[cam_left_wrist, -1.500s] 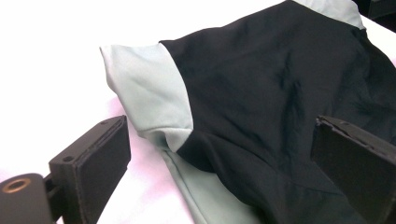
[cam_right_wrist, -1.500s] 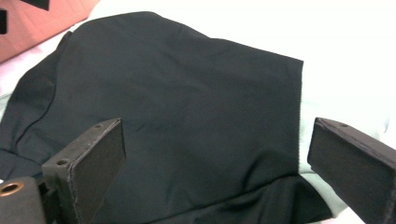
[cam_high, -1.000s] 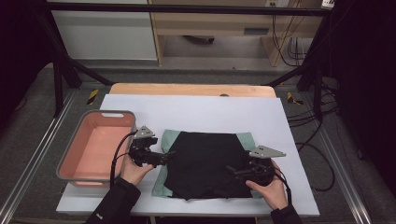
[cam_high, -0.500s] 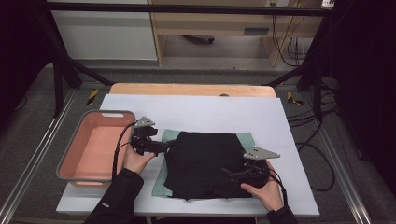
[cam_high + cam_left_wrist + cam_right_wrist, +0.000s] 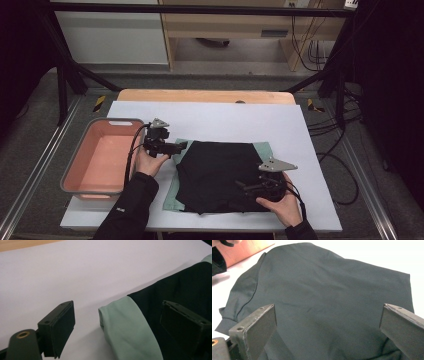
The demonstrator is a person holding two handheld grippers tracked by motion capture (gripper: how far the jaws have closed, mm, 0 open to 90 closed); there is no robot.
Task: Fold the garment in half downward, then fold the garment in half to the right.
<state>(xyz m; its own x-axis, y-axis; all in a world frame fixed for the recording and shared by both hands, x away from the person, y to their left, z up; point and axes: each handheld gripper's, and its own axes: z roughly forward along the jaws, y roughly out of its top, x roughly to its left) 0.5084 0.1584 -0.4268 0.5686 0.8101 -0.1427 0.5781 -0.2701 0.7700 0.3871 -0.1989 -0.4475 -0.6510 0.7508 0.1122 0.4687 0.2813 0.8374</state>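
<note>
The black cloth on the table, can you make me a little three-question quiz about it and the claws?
1. True or false: the left claw is clamped shut on the black cloth.
2. What colour is the cloth sticking out from under the black one: A red, B pale green, C yellow?
3. What sits on the table left of the cloths?

Key:
1. False. Its jaws stand apart, with the green edge between them but not pinched; they have just been closing a little.
2. B.
3. A pink tub.
</note>
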